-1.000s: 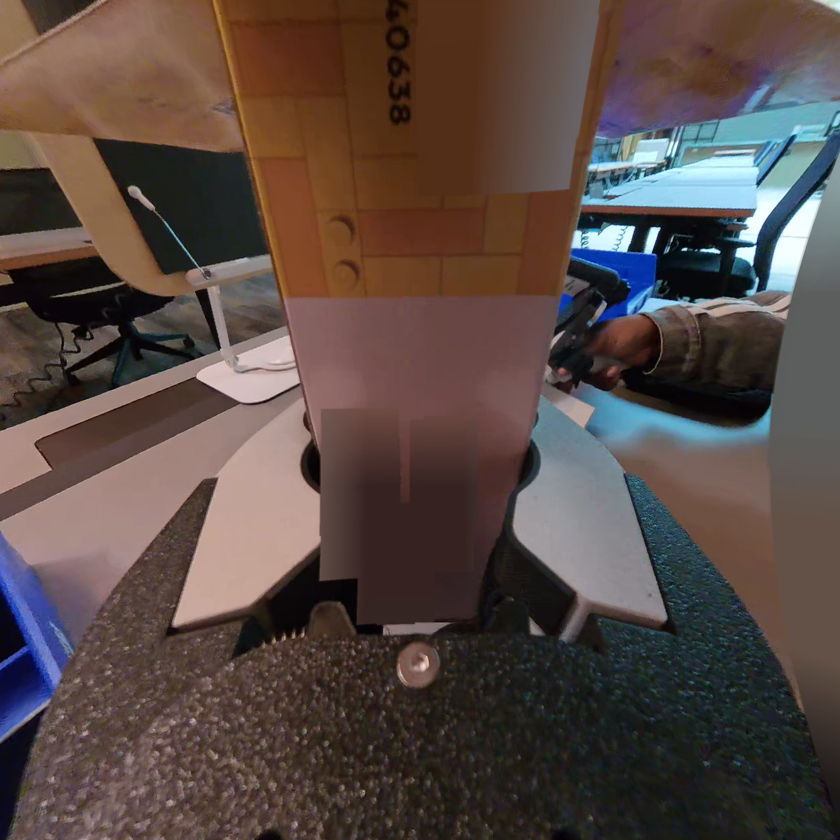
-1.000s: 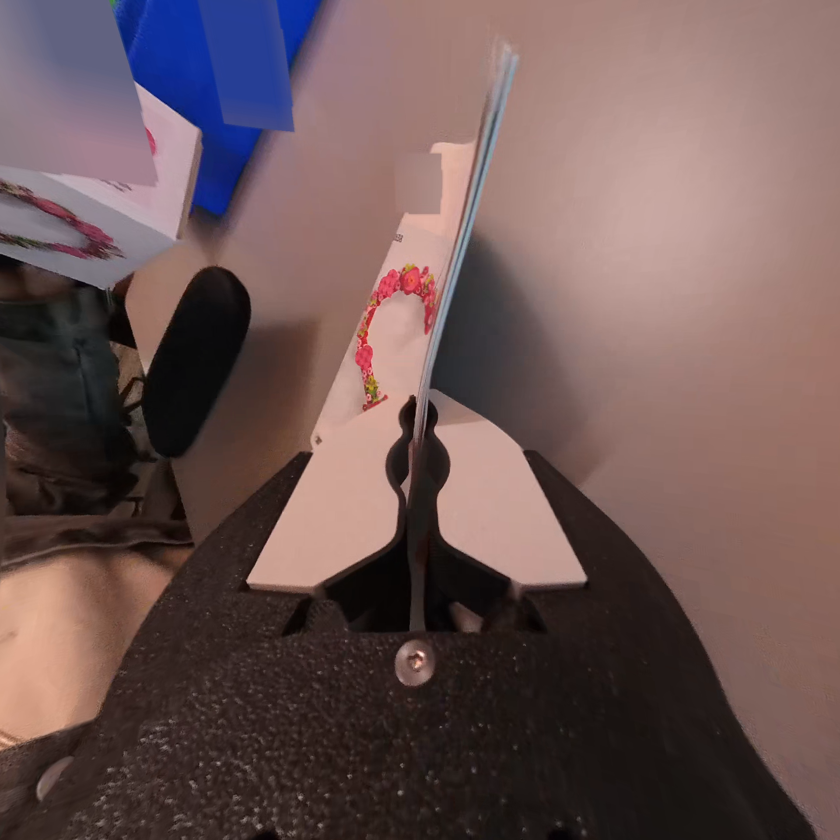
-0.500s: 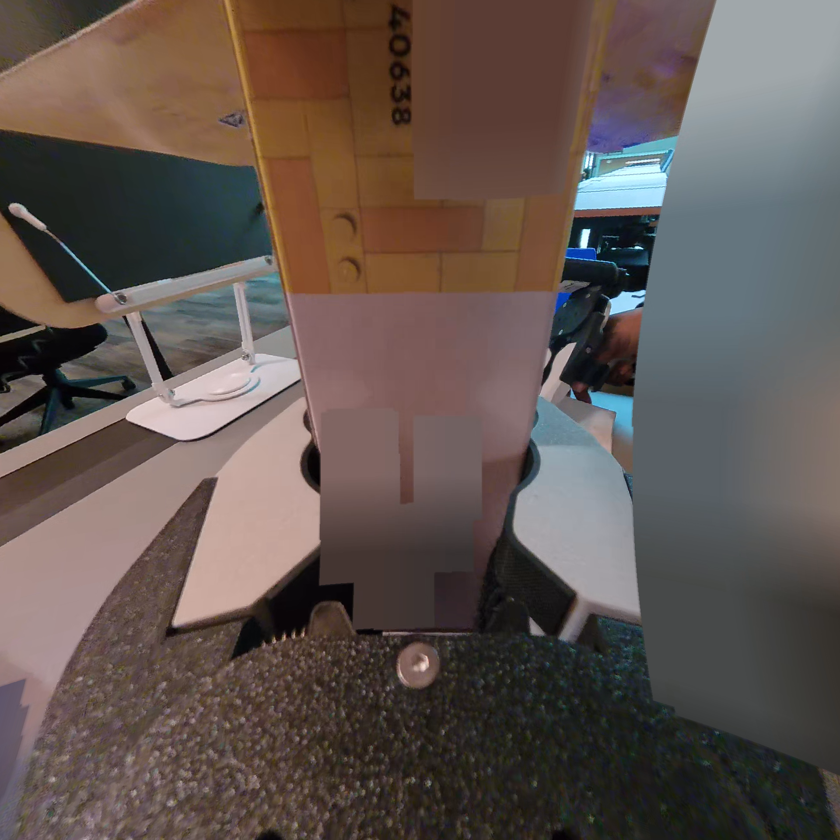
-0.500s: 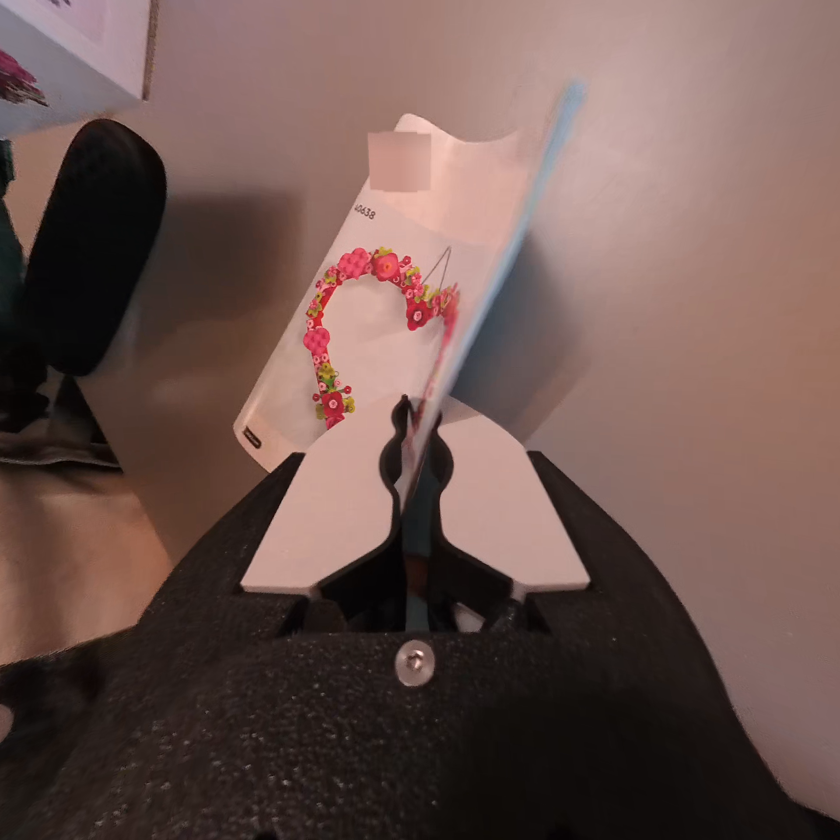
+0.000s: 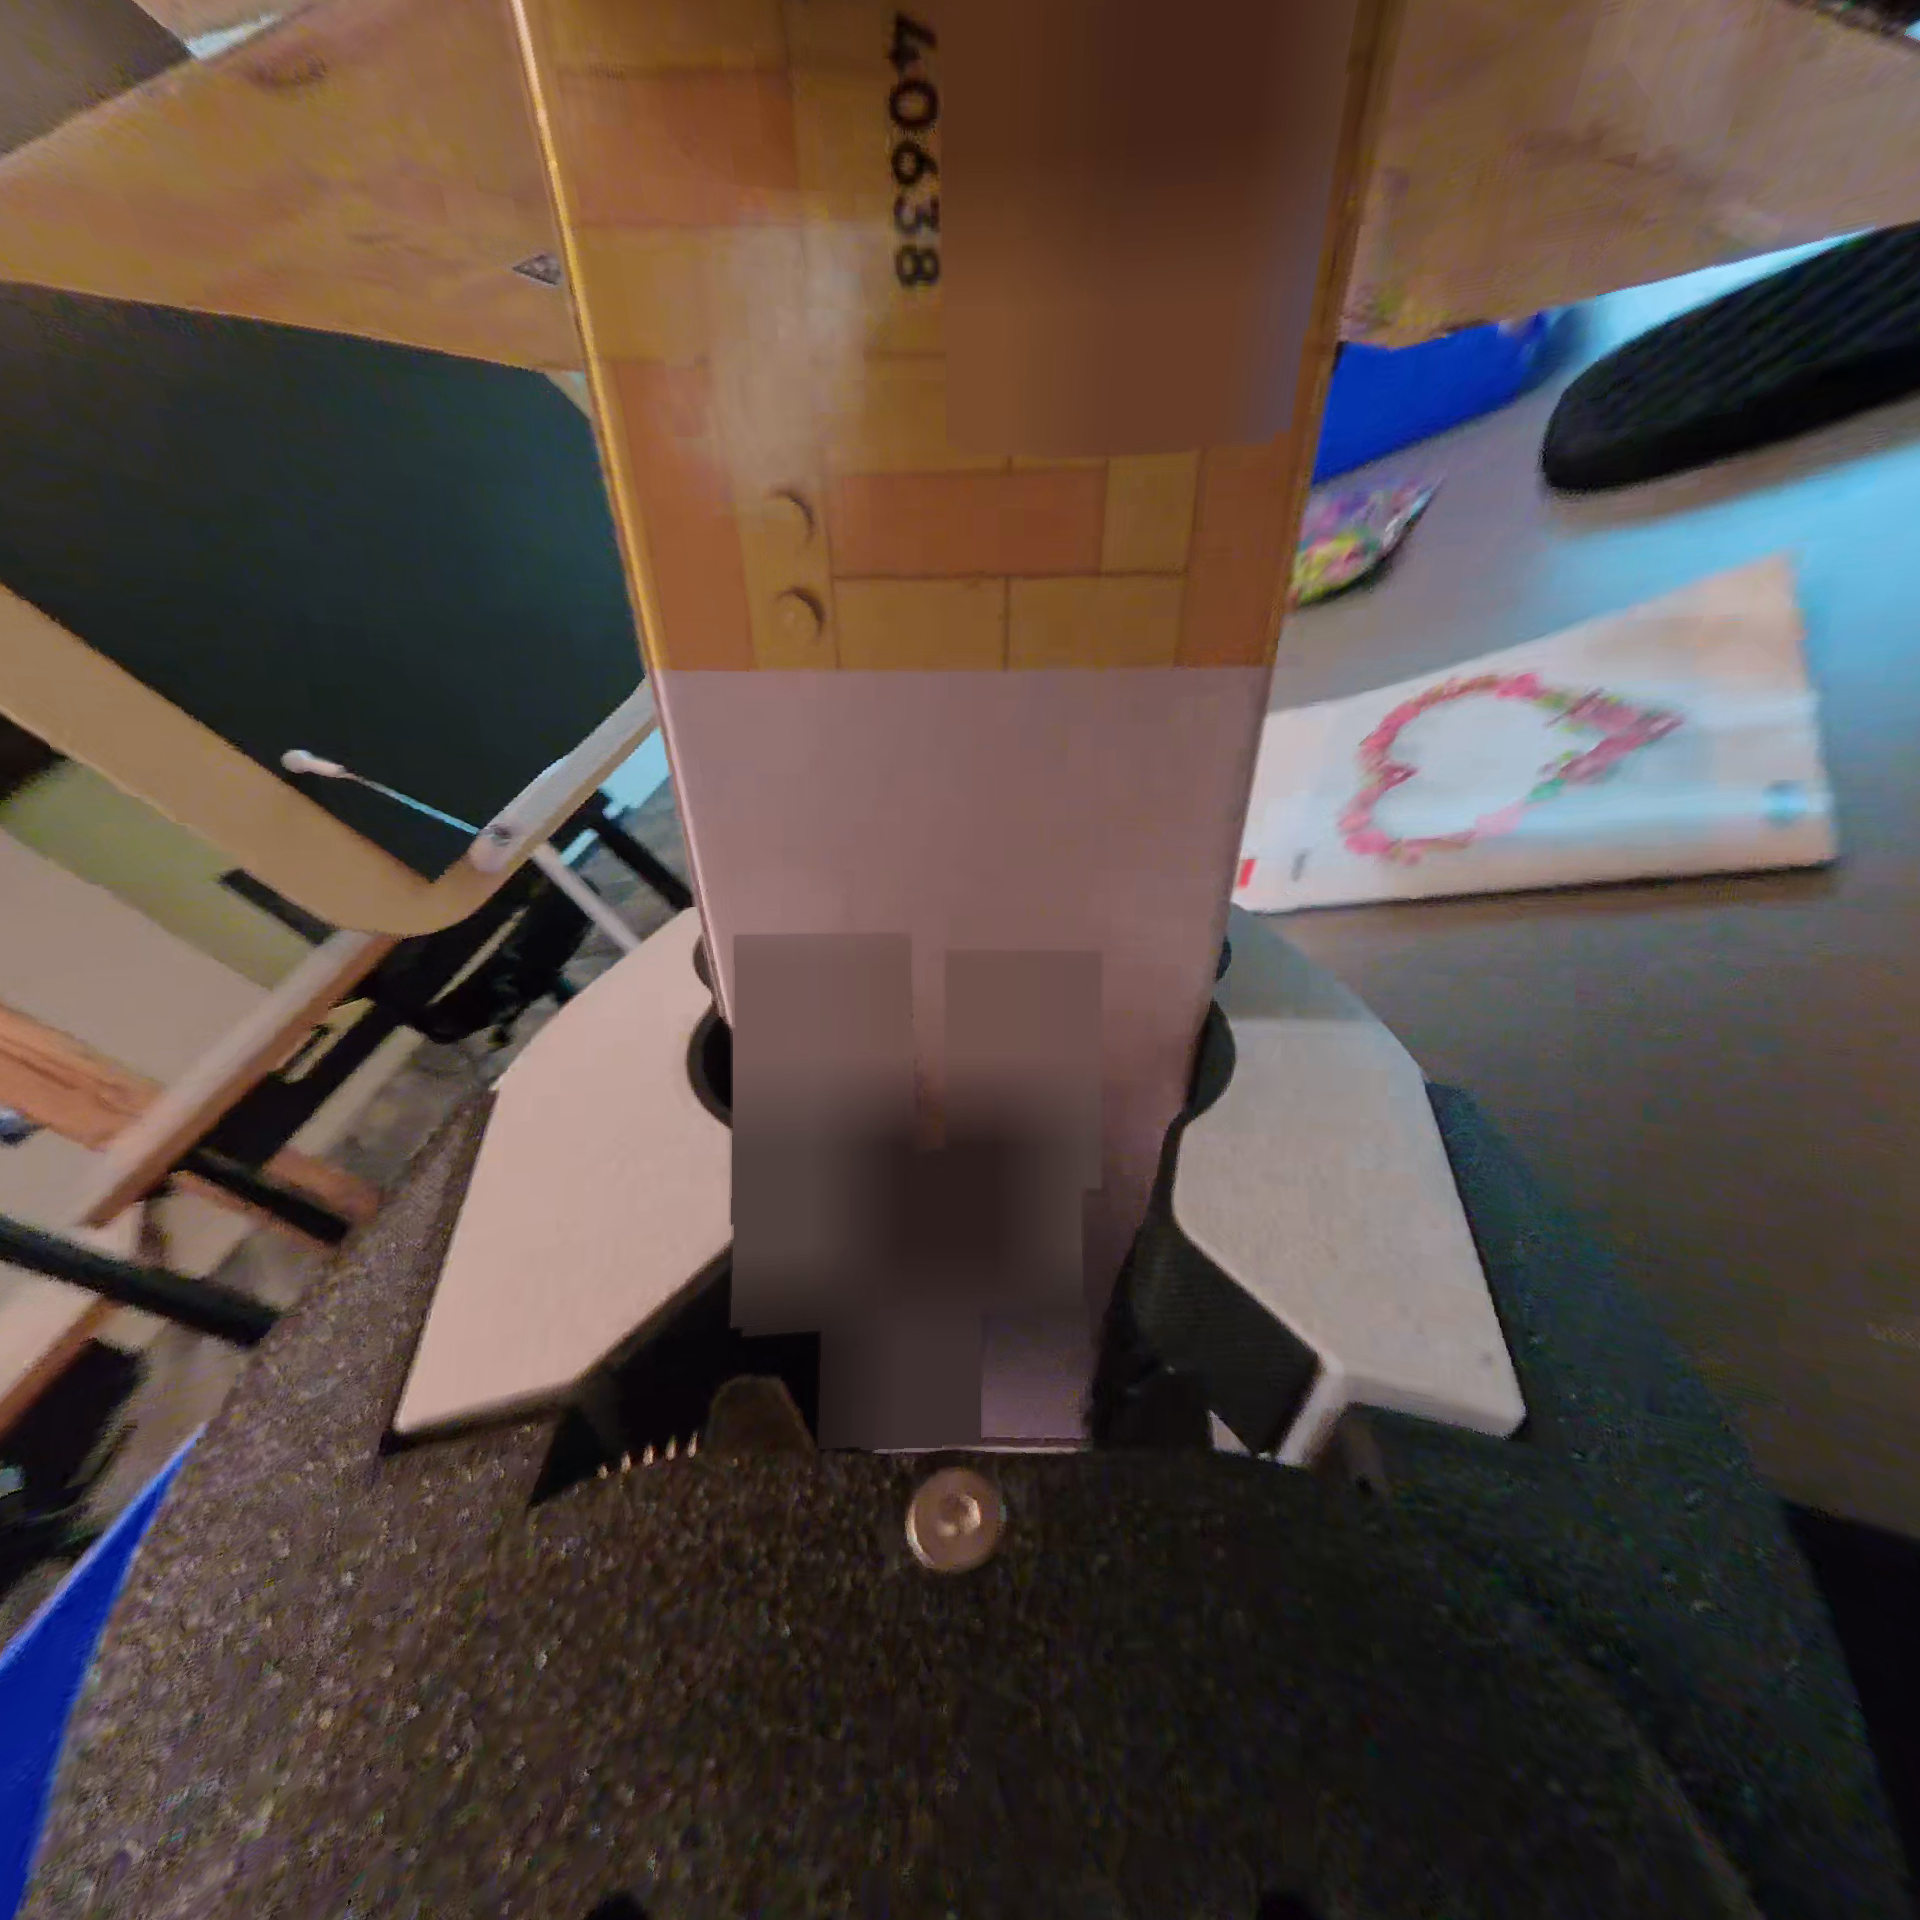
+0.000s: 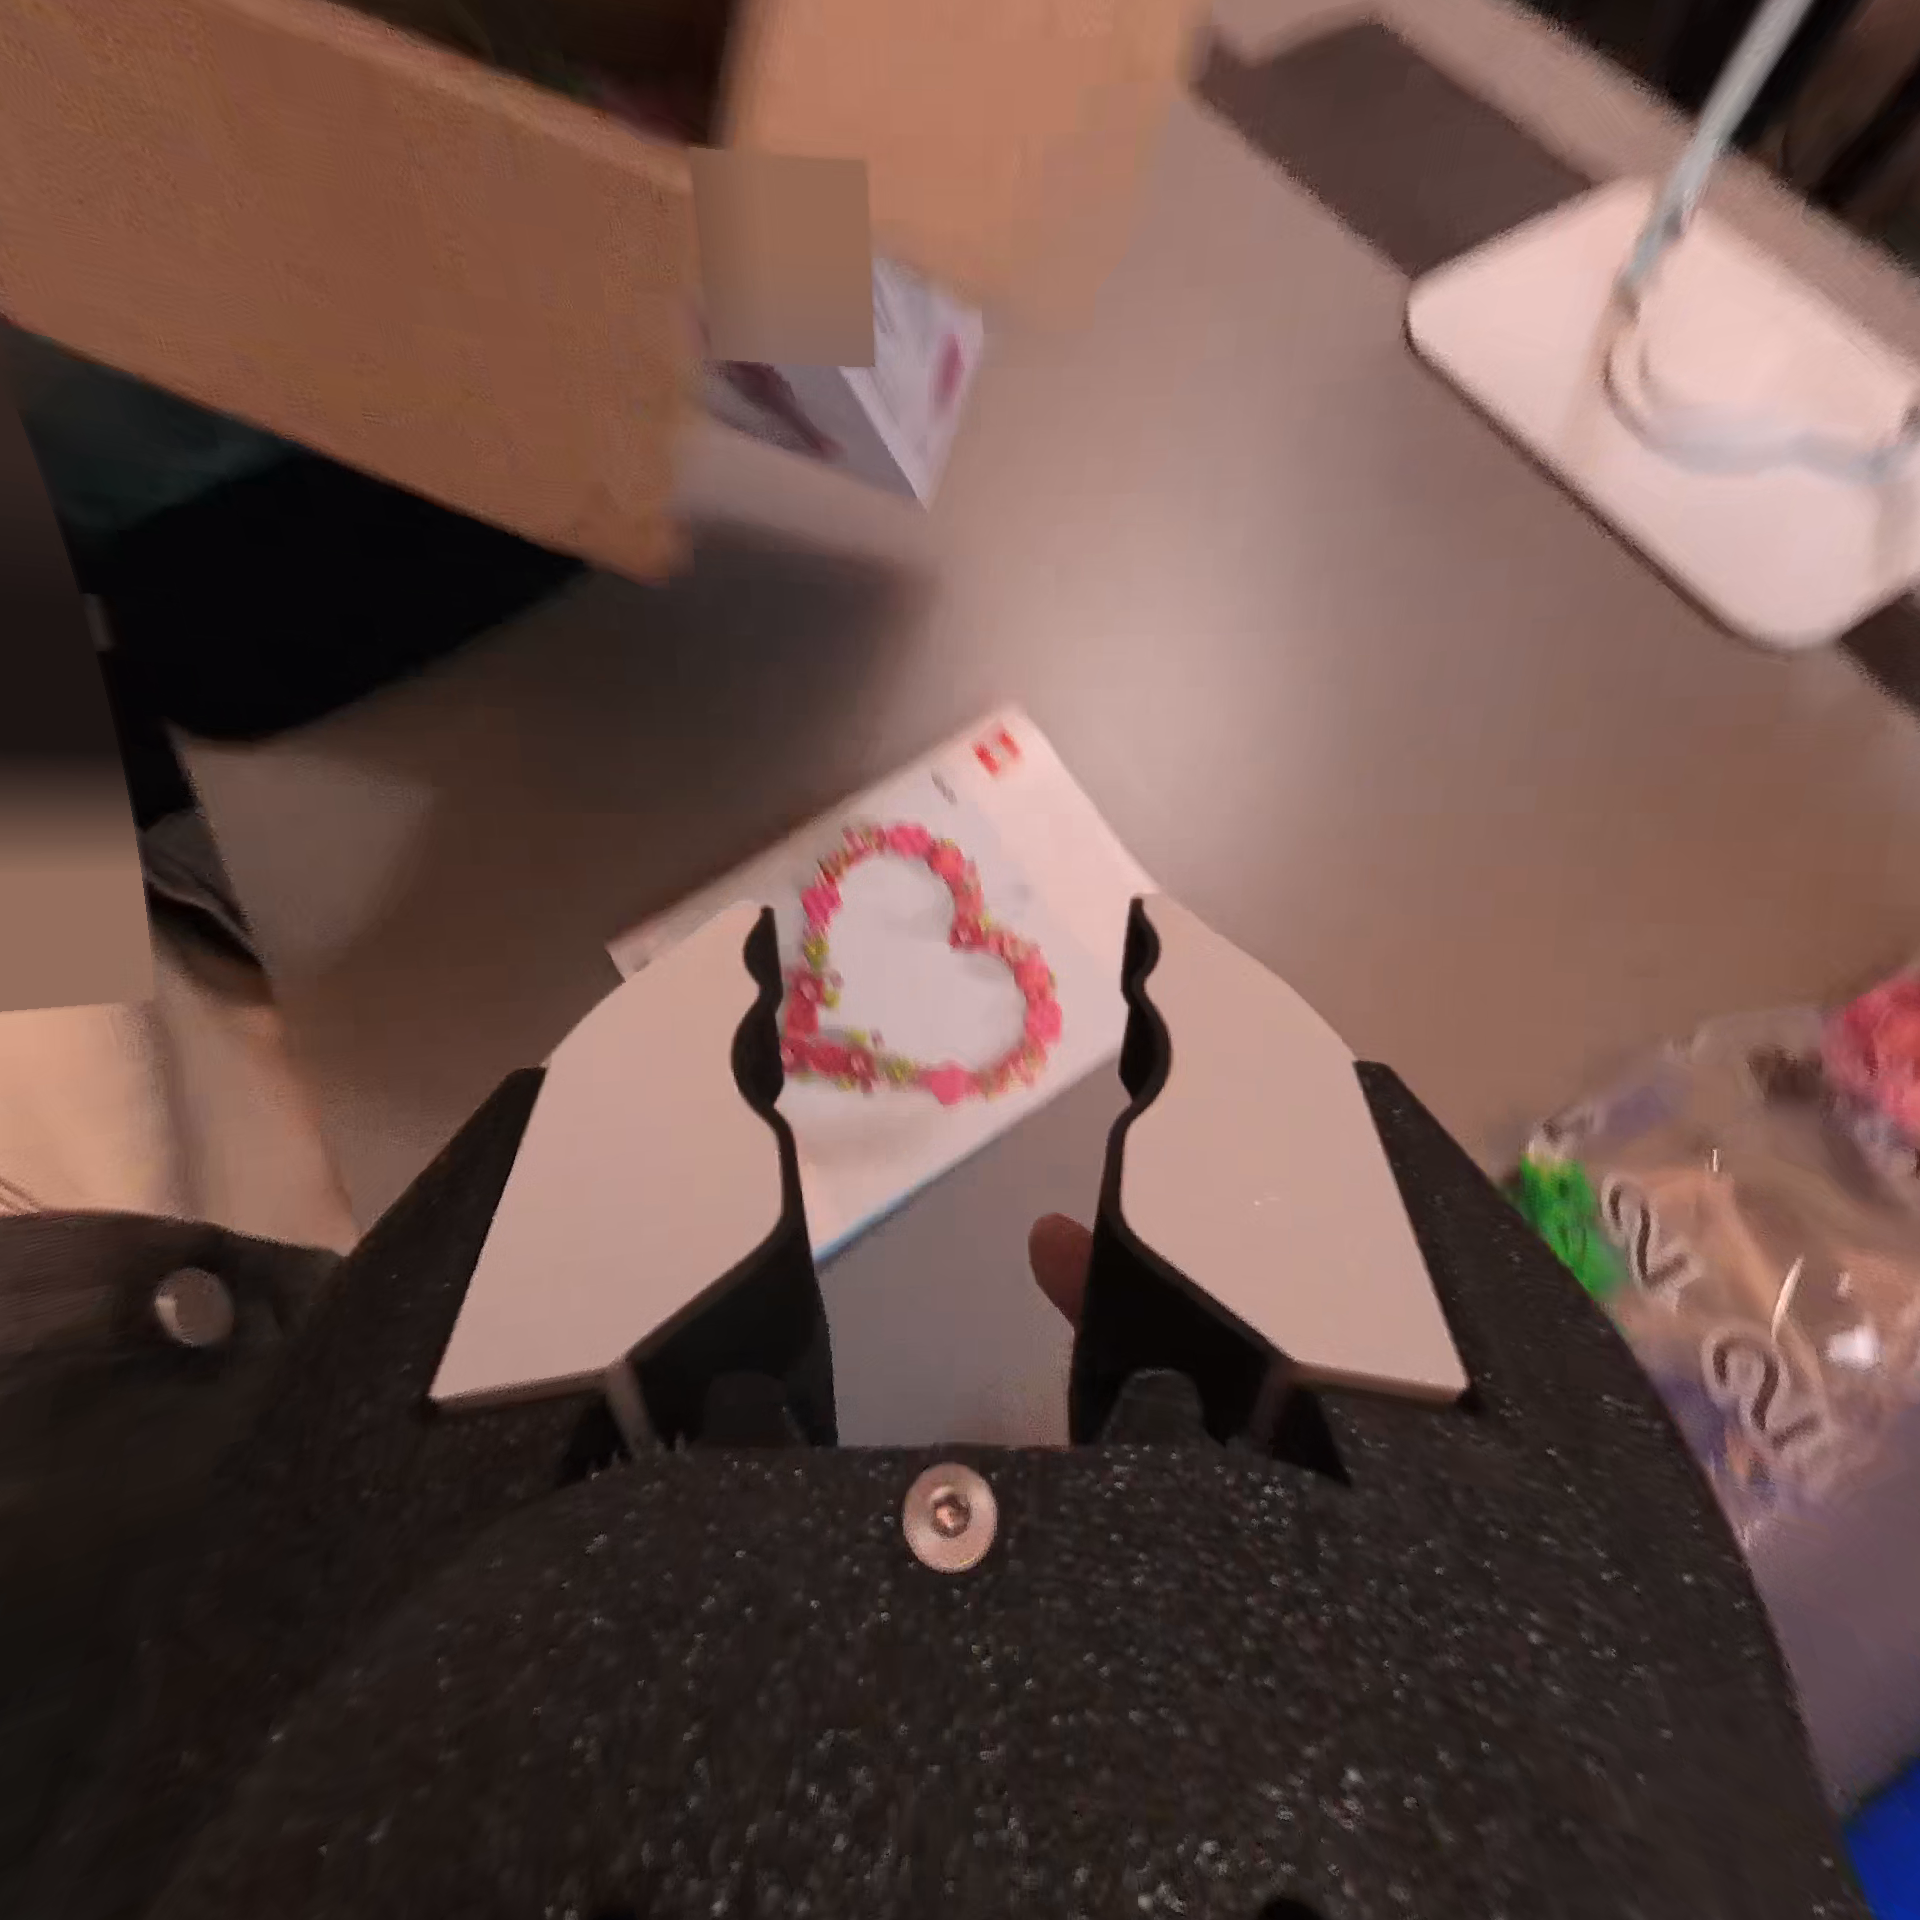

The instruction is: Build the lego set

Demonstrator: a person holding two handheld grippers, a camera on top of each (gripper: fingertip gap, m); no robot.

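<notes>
Between the fingers (image 5: 582,1195) of the left gripper (image 5: 961,1029) sits the lego box (image 5: 935,520), clamped on its narrow end w/ both pads pressed to its sides; box stands upright along the fingers, open cardboard flaps spreading left and right at top. Right gripper (image 6: 951,1023) has its fingers (image 6: 634,1174) well apart, nothing between them, held above the desk (image 6: 1299,727).

Landmark: instruction booklet (image 6: 935,997), white w/ pink flower heart on cover, lying flat on desk.
- Right wrist view: booklet shows directly through the gap of the open fingers, apart from them.
- Clear parts bags (image 6: 1745,1226) w/ green and pink pieces lie right of booklet, near.
- White stand base (image 6: 1662,416) sits beyond booklet, to the right, well apart.
- Lego box appears beyond booklet, upper left, blurred.
- Left wrist view: booklet (image 5: 1538,769) lies right of the held box; a small multicoloured bag (image 5: 1351,540) just beyond it, and a blue bin (image 5: 1423,395) farther beyond that.
- Black padded object (image 5: 1745,374) lies beyond booklet to the right; what it is — cannot tell.
</notes>
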